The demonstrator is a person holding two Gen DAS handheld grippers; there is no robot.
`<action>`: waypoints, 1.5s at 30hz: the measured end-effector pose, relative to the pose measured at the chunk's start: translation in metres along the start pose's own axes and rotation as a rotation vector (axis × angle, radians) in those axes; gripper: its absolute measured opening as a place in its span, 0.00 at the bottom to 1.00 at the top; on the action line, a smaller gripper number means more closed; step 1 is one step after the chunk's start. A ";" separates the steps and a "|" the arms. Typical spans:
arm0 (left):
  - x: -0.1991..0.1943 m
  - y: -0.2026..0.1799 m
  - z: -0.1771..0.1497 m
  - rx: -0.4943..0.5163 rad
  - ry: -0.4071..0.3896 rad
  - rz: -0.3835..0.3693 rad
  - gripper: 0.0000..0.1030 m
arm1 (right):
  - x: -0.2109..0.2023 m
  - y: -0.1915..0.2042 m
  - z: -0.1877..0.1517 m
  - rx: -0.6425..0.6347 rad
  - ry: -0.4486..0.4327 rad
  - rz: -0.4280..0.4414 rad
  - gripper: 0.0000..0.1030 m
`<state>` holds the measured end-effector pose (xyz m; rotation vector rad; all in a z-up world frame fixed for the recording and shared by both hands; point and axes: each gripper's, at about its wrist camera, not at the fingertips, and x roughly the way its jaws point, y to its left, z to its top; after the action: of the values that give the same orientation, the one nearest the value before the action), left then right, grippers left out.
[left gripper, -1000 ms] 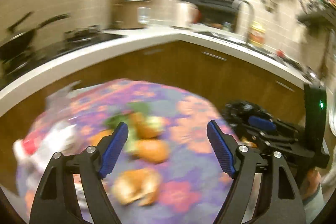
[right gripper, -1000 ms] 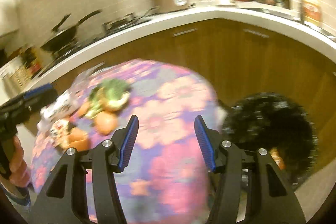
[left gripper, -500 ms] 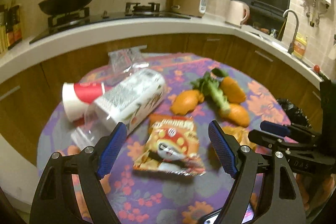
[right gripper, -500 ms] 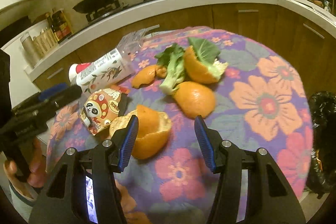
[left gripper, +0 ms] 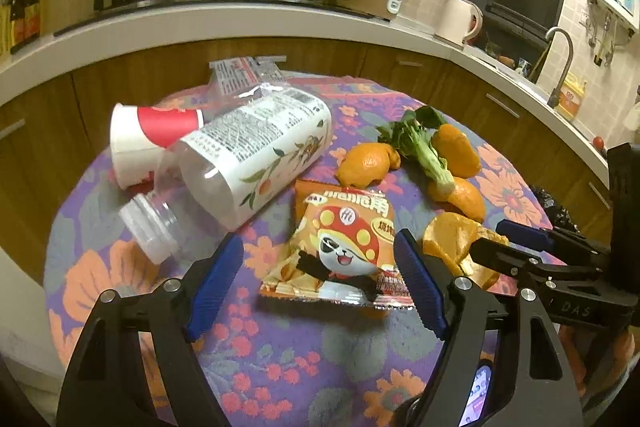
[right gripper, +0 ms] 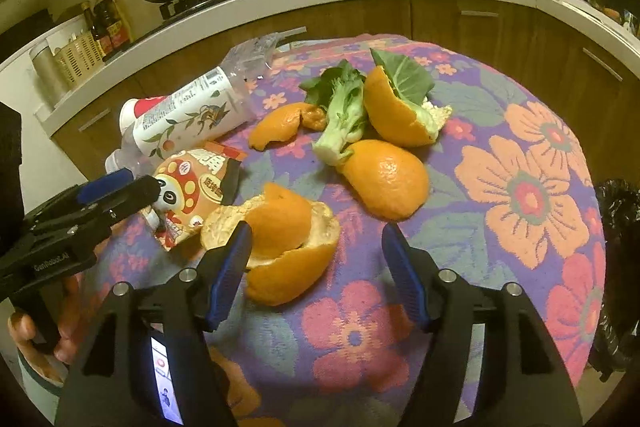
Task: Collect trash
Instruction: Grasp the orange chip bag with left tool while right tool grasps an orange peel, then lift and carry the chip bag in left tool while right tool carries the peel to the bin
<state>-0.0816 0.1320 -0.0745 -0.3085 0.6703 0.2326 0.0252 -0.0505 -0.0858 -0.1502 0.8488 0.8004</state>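
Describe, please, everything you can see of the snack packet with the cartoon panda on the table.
The snack packet is a small orange foil-like pouch printed with a panda in a red, yellow-spotted mushroom cap, plus yellow lettering. It looks crumpled and lies flat, face up, on the floral tablecloth, between the plastic bottle and the nearest orange peel, whose edge overlaps it. The open left tool hovers near it; contact is unclear.

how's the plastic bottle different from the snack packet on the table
The plastic bottle is a rounded, clear body with a white printed label; the snack packet is a flat, crumpled orange pouch with a cartoon face. The bottle lies on its side with its open neck toward the camera and looks larger; the packet lies face up between the open left gripper fingers. Both rest untouched on the flowered tablecloth.
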 end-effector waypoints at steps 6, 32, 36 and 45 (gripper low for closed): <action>0.013 -0.004 0.004 -0.003 0.044 0.014 0.68 | 0.011 0.003 0.002 -0.008 0.046 -0.025 0.62; 0.022 -0.024 0.002 0.054 0.070 0.009 0.21 | -0.022 0.001 0.003 -0.025 -0.057 -0.019 0.13; 0.011 -0.029 0.007 0.061 0.032 -0.006 0.20 | -0.035 -0.006 0.005 -0.012 -0.090 -0.020 0.13; 0.001 -0.050 0.020 0.094 -0.005 -0.029 0.20 | -0.059 -0.035 0.007 0.025 -0.147 -0.028 0.13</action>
<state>-0.0541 0.0930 -0.0498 -0.2276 0.6697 0.1739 0.0304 -0.1054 -0.0450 -0.0801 0.7156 0.7650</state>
